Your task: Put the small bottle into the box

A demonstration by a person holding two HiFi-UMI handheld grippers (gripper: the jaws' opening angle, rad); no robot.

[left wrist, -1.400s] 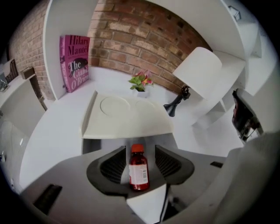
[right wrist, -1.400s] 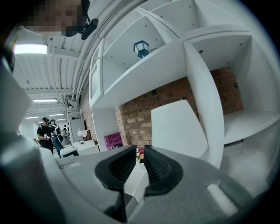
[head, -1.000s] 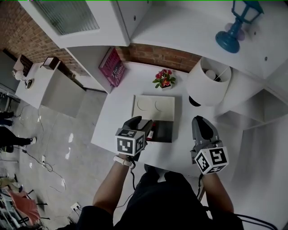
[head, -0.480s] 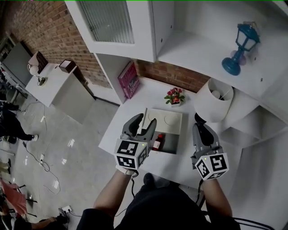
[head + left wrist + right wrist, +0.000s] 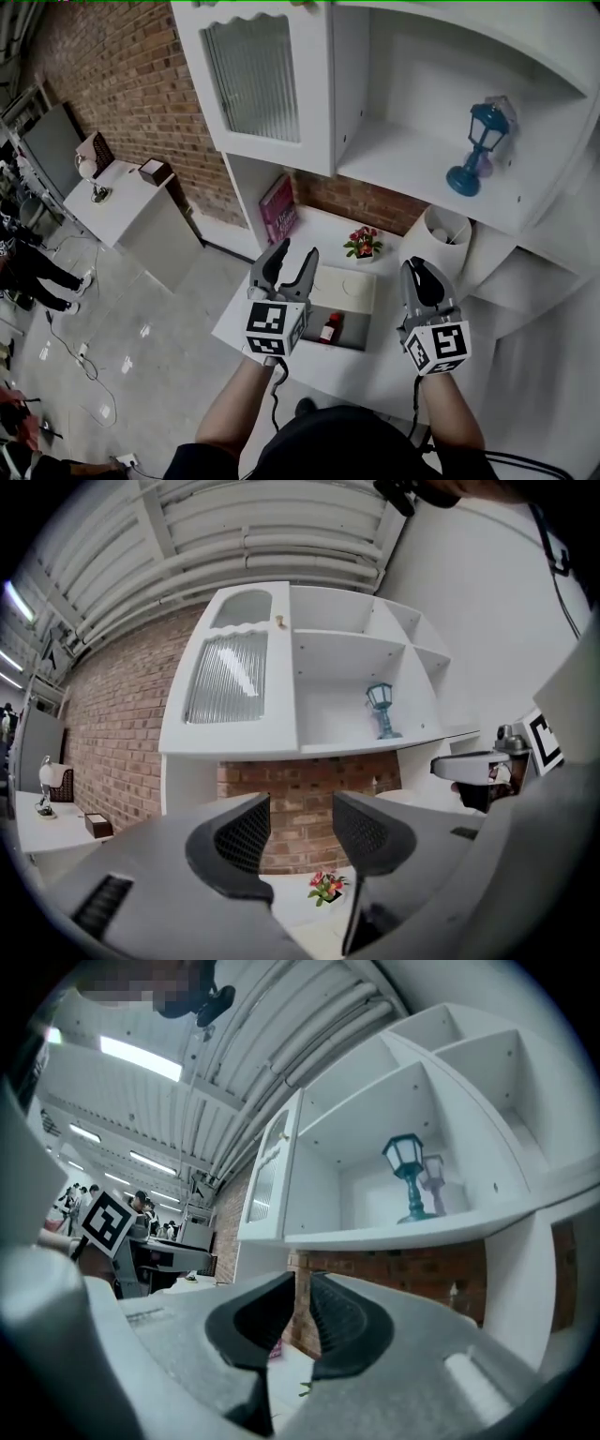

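The left hand-held gripper [image 5: 296,253] is held wide apart and empty; the right hand-held gripper [image 5: 415,267] is kept almost closed, nothing gripped

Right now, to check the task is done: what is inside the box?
A small red bottle lies on the box's dark floor. The left tool hides its left edge.

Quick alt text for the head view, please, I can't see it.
A small red bottle lies inside an open dark grey box on a white table. Either side of it, the left gripper stands open and the right gripper shut, both empty, before a white shelf unit.
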